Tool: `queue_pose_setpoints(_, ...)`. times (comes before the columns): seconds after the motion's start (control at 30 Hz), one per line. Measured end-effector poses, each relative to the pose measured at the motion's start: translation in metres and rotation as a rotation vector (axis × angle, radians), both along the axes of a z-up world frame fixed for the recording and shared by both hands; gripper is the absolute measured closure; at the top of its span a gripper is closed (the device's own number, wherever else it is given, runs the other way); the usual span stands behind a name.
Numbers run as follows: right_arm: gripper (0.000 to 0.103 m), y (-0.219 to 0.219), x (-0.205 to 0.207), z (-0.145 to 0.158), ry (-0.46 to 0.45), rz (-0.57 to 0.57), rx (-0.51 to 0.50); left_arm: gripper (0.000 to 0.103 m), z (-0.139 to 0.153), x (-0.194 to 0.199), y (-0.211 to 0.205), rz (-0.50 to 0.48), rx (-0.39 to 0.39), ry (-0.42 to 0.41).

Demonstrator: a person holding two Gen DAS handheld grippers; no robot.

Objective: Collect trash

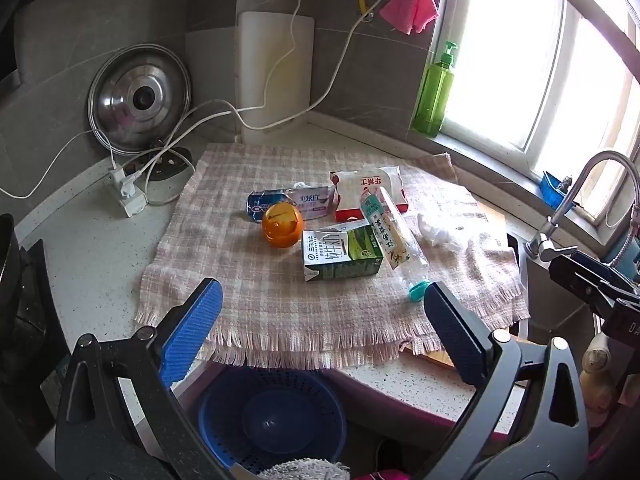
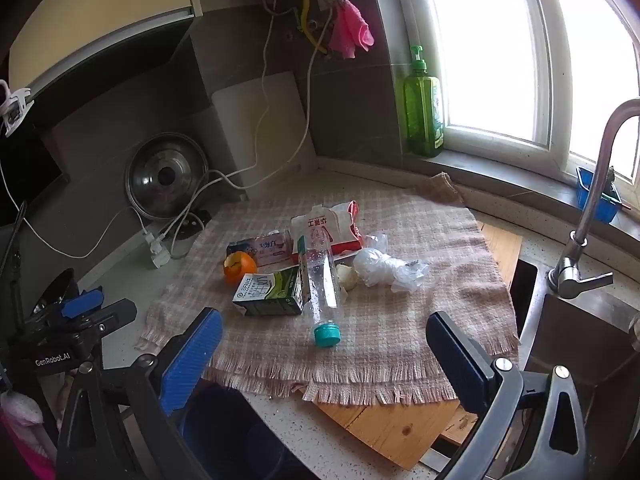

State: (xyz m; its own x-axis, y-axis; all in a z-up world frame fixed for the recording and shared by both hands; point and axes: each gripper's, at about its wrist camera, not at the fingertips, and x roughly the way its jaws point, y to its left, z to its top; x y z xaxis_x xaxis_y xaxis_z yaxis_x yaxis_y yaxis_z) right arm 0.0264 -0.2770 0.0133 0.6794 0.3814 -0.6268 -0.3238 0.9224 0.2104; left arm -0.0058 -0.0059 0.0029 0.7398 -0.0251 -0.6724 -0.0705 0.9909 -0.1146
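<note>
Both tools hang wide open and empty, left tool (image 1: 320,312) and right tool (image 2: 324,340). Milk carton (image 1: 342,254), bottle (image 2: 320,280) and orange peel (image 1: 281,225) lie on the tabletop's checked cloth (image 1: 280,304).

On a kitchen bench (image 1: 92,256), one checked cloth (image 1: 280,312) carries the litter: one milk carton (image 1: 342,254), one clear plastic bottle (image 2: 320,280) with a teal cap, one toothpaste box (image 1: 292,202), one red-and-white packet (image 1: 368,192), one orange peel (image 1: 281,230) and one crumpled plastic bag (image 2: 384,268). Nearby: one pot lid (image 1: 138,98), one green pump bottle (image 1: 434,92), one blue basket (image 1: 272,420), one tap (image 2: 588,216).
</note>
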Motion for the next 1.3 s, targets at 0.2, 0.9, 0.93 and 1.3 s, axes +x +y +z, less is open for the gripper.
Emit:
queue_pose_setpoints(0.2, 0.0, 0.002, -0.004, 0.003, -0.008, 0.009, -0.005, 0.001, 0.0, 0.0, -0.003, 0.003, 0.002, -0.002)
queue_pose_setpoints(0.9, 0.0, 0.005, -0.006, 0.0, 0.001, 0.026, 0.005, 0.001, 0.018, -0.001, -0.005, 0.003, -0.011, -0.01)
queue_pose_setpoints(0.93, 0.0, 0.006, -0.006, 0.0, 0.0, 0.027, 0.003, 0.001, 0.015, -0.001, -0.004, 0.002, -0.01, -0.011)
queue_pose_setpoints(1.3, 0.0, 0.008, -0.008, -0.002, 0.005, 0.036, 0.007, 0.001, 0.015, -0.001, -0.002, 0.005, -0.014, -0.01)
